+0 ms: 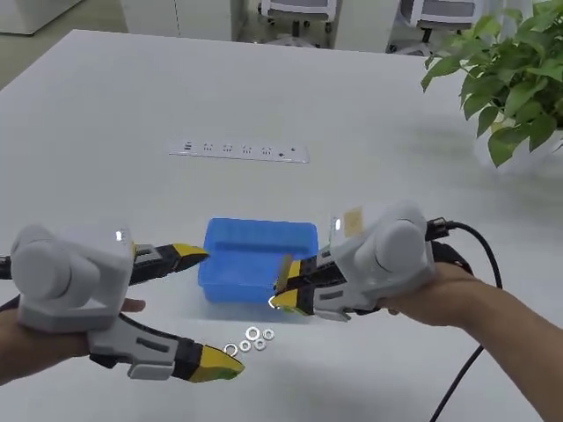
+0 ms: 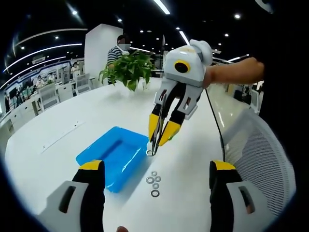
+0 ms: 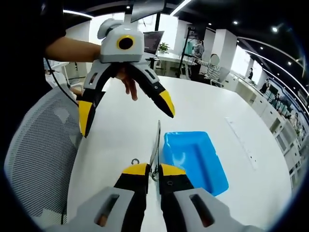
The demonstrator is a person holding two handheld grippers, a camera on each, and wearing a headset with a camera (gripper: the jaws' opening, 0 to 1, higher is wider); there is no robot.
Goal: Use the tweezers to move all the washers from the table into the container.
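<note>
A shallow blue container (image 1: 257, 236) (image 2: 113, 153) (image 3: 194, 159) sits on the white table. Several small steel washers (image 1: 251, 340) (image 2: 153, 181) lie loose just in front of it. My right gripper (image 1: 288, 288) (image 2: 162, 130) (image 3: 152, 169) is shut on thin metal tweezers (image 1: 281, 277) (image 2: 155, 133) (image 3: 156, 142). Their tips point down by the container's near edge, above the washers, with what looks like one washer (image 2: 149, 152) pinched in them. My left gripper (image 1: 204, 309) (image 2: 157, 166) (image 3: 126, 113) stands open, its jaws spread wide to the left of the washers, holding nothing.
A white power strip (image 1: 239, 150) lies further back on the table. A potted green plant (image 1: 510, 79) (image 2: 128, 70) stands at the far right. A black cable (image 1: 475, 352) trails from my right gripper. A mesh chair (image 2: 270, 159) is beside the table, and people stand in the background.
</note>
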